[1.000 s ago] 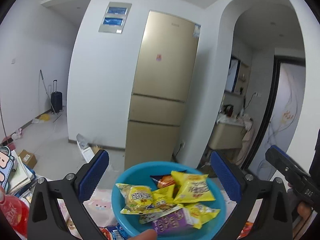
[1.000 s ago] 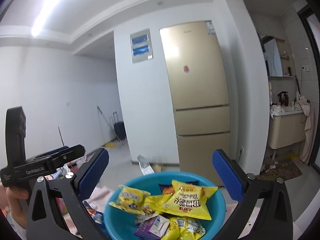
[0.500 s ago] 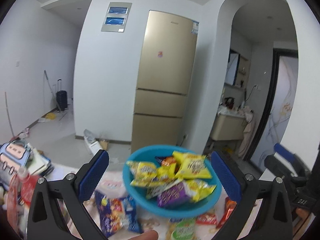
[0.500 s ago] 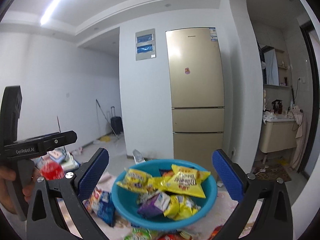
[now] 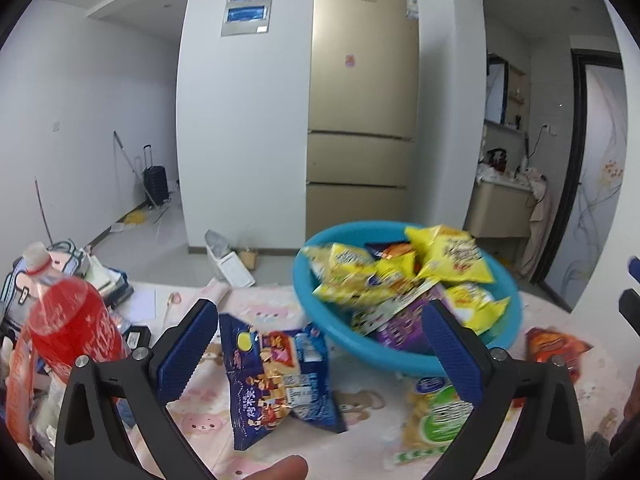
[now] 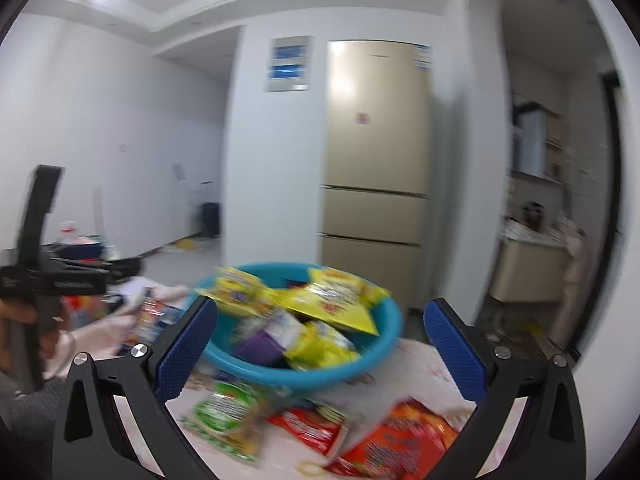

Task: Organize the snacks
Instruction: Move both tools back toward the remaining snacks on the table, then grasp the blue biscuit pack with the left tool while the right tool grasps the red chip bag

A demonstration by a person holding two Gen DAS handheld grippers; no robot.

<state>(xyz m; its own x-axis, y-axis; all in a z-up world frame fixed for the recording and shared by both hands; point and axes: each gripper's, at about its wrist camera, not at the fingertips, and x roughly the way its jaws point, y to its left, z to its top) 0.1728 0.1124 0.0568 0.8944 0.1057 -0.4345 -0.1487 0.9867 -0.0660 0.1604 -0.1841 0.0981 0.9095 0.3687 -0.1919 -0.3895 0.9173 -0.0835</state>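
Note:
A blue bowl [image 5: 360, 348] full of yellow and purple snack packets [image 5: 448, 256] stands on the pink patterned tablecloth [image 5: 256, 308]. It also shows in the right wrist view [image 6: 384, 320], blurred. Loose packets lie in front of it: a dark blue one [image 5: 276, 376], a green one [image 5: 436, 412] and orange-red ones [image 6: 392, 440]. My left gripper [image 5: 316, 352] is open and empty above the dark blue packet. My right gripper [image 6: 320, 344] is open and empty above the green and red packets.
A red drink bottle [image 5: 68, 320] stands at the table's left with stacked clutter and a bag [image 5: 16, 296]. A gold fridge [image 5: 360, 112] and white wall stand beyond the table. The left gripper's body [image 6: 52, 276] shows at the left of the right wrist view.
Both views have tilted down and pulled back. The bowl now sits farther off and the loose packets on the tablecloth have come into view. Both grippers stay open.

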